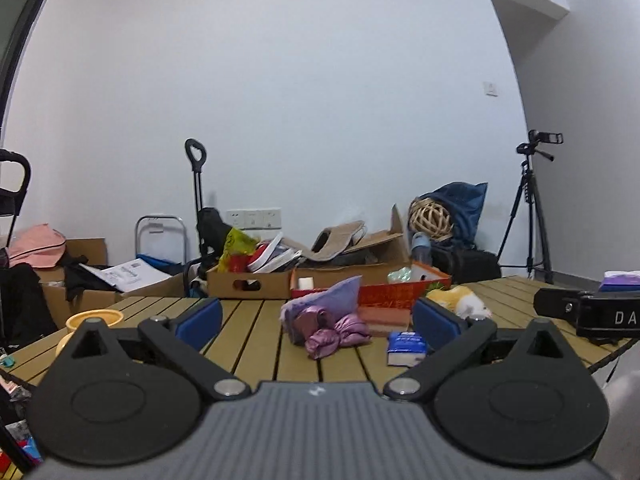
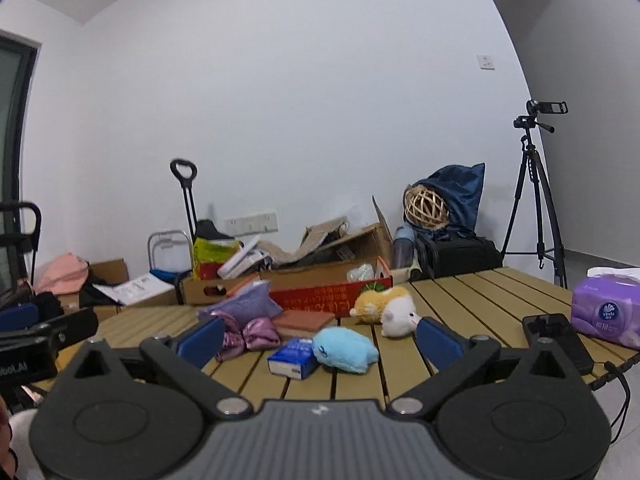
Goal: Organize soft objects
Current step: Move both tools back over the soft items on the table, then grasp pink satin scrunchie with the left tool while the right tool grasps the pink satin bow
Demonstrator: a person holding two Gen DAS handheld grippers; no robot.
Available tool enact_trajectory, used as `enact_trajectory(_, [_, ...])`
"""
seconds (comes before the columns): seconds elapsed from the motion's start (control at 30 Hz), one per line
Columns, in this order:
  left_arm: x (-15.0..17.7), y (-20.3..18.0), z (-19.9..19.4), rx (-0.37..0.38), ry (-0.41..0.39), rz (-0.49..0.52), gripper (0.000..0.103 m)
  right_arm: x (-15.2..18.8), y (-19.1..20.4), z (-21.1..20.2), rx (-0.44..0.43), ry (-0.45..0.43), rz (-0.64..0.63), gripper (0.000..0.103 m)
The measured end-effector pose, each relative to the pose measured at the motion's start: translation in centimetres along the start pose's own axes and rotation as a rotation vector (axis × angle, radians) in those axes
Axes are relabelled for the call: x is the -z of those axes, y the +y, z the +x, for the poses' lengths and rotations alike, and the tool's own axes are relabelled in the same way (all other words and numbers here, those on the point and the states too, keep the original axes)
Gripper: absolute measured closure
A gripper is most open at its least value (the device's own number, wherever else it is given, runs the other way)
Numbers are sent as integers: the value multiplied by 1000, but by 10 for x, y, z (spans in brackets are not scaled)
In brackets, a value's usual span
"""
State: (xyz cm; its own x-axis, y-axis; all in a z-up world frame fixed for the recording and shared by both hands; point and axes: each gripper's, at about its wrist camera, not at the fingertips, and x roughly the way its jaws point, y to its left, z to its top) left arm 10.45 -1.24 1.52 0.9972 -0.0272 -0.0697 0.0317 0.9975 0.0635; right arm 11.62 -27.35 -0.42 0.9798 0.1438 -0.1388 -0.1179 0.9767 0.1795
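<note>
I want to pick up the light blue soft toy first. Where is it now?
In the right wrist view, the blue soft toy lies on the table near the middle, right beside the small blue box, in front of the yellow and white toy.

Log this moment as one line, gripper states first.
left gripper: open, empty | right gripper: open, empty | blue plush, hamster plush, pink scrunchie: untouched on slatted table
</note>
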Motion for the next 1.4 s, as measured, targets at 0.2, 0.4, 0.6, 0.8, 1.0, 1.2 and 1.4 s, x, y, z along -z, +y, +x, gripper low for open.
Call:
enact_trajectory(0.2, [0,2,6,13,16,-4,0,0,7,3,-5,16,-23,0])
enact_trajectory(0.4, [-1,6,10,15,36,-28,0,1,13,7,-10,32,-48,0])
enact_trajectory(0.6, [-13,17,40,28,103,-86,0,-10,7,40,-97,156,7,3])
enact_trajectory(0.8, [-31,23,120,62,192,-95,3,-32,3,114,-167,247,40,15])
enact_trajectory(1.0, [-23,34,245,152,408,-167,39,-46,21,242,-226,384,68,26])
enact_trajectory(1.2, [15,58,311,161,587,-295,60,-26,34,342,-281,512,107,46])
enact_trajectory(1.4, [37,77,327,226,634,-402,85,3,31,372,-319,576,155,56])
